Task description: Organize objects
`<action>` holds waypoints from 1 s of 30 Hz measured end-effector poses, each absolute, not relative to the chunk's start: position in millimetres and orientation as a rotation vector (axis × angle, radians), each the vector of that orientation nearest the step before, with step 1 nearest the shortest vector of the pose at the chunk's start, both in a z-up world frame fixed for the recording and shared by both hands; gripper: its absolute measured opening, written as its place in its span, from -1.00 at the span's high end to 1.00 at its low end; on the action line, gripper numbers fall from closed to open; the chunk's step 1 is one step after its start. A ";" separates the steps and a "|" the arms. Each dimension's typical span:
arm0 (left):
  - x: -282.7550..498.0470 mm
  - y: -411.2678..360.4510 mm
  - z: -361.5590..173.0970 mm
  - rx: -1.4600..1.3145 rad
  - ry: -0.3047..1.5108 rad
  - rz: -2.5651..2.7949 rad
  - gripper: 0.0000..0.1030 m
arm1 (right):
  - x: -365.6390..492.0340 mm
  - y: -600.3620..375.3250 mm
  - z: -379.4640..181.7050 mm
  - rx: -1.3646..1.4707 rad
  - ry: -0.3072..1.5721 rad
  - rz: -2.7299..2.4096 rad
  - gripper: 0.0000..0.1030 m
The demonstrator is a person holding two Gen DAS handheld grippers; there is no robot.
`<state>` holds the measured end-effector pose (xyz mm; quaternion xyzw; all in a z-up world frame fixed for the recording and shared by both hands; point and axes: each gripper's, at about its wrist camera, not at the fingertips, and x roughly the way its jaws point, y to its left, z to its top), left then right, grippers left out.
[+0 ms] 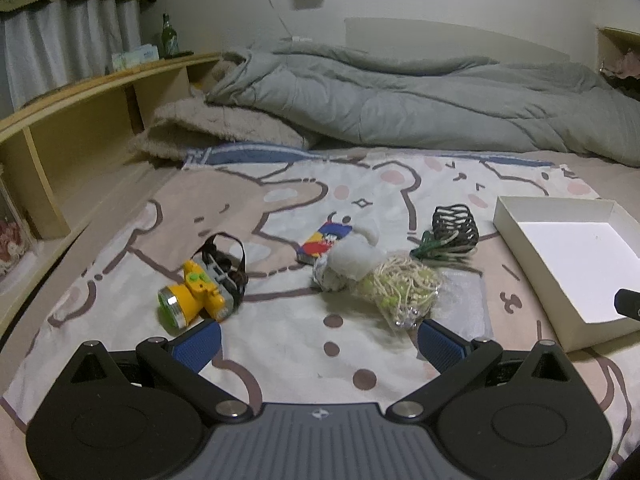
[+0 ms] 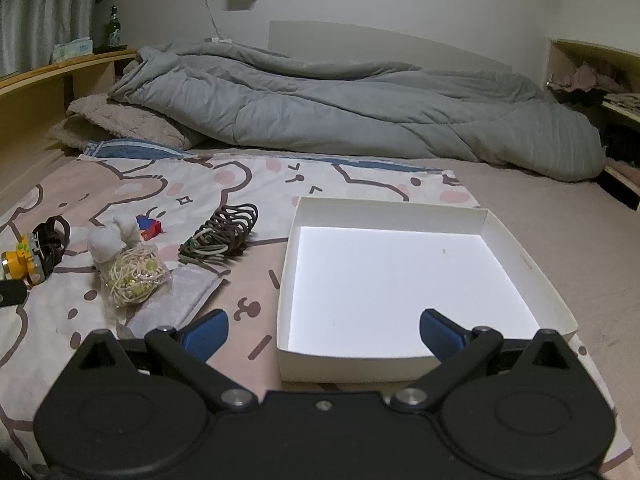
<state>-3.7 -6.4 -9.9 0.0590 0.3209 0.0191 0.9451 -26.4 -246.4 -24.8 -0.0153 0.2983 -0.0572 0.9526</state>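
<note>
Loose objects lie on the patterned bed sheet: a yellow headlamp (image 1: pixel 196 294) at left, a colourful small box (image 1: pixel 324 242), a white crumpled wad (image 1: pixel 352 258), a clear bag of beaded cord (image 1: pixel 402 292), a flat clear packet (image 1: pixel 460 300) and a dark mesh holder with cords (image 1: pixel 454 228). An open white box (image 1: pixel 520 240) sits at right and looks empty (image 2: pixel 288 248). My left gripper (image 1: pixel 318 340) is open, hovering just before the headlamp and bag. My right gripper (image 2: pixel 322 334) is open over the box's near edge. The bag (image 2: pixel 134 276) and mesh holder (image 2: pixel 230 232) lie left of it.
A rumpled grey duvet (image 1: pixel 400 96) and a beige fuzzy blanket (image 1: pixel 216 132) fill the back of the bed. A wooden shelf headboard (image 1: pixel 80 120) runs along the left, with a green bottle (image 1: pixel 169 36) on top. A shelf with clothes (image 2: pixel 592 84) stands at right.
</note>
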 end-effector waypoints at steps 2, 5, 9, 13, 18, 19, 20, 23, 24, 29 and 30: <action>-2.1 -7.4 -5.8 0.125 0.646 0.036 -1.00 | -25.6 -246.1 -21.2 -0.033 0.599 -0.112 -1.00; -1.1 -9.6 3.0 0.130 0.614 0.024 -1.00 | -21.0 -246.2 -15.0 -0.032 0.592 -0.114 -1.00; 6.6 -18.8 10.6 0.179 0.575 0.035 -1.00 | -9.3 -249.4 -12.7 0.023 0.589 -0.088 -1.00; 22.4 -22.2 24.0 0.155 0.546 0.030 -1.00 | 5.4 -245.5 -9.4 0.047 0.581 -0.061 -1.00; 50.4 -26.8 34.1 0.132 0.538 0.038 -1.00 | 29.8 -236.5 -7.0 0.057 0.595 -0.037 -1.00; 56.4 -28.4 35.2 0.130 0.541 0.041 -1.00 | 35.1 -234.5 -7.0 0.063 0.598 -0.025 -1.00; 62.7 -29.3 36.1 0.125 0.547 0.040 -1.00 | 39.9 -232.3 -7.3 0.069 0.602 -0.011 -1.00; 81.7 -30.9 37.0 0.103 0.572 0.038 -1.00 | 54.2 -222.7 -8.5 0.055 0.611 0.032 -1.00; 88.0 -31.4 36.1 0.098 0.582 0.038 -1.00 | 58.9 -219.0 -8.6 0.035 0.608 0.038 -1.00; 116.5 -31.9 21.5 0.056 0.666 0.015 -1.00 | 80.6 -205.5 -8.8 -0.052 0.592 0.060 -1.00; 121.8 -32.2 17.3 0.045 0.689 0.008 -1.00 | 84.1 -204.0 -9.3 -0.053 0.591 0.065 -1.00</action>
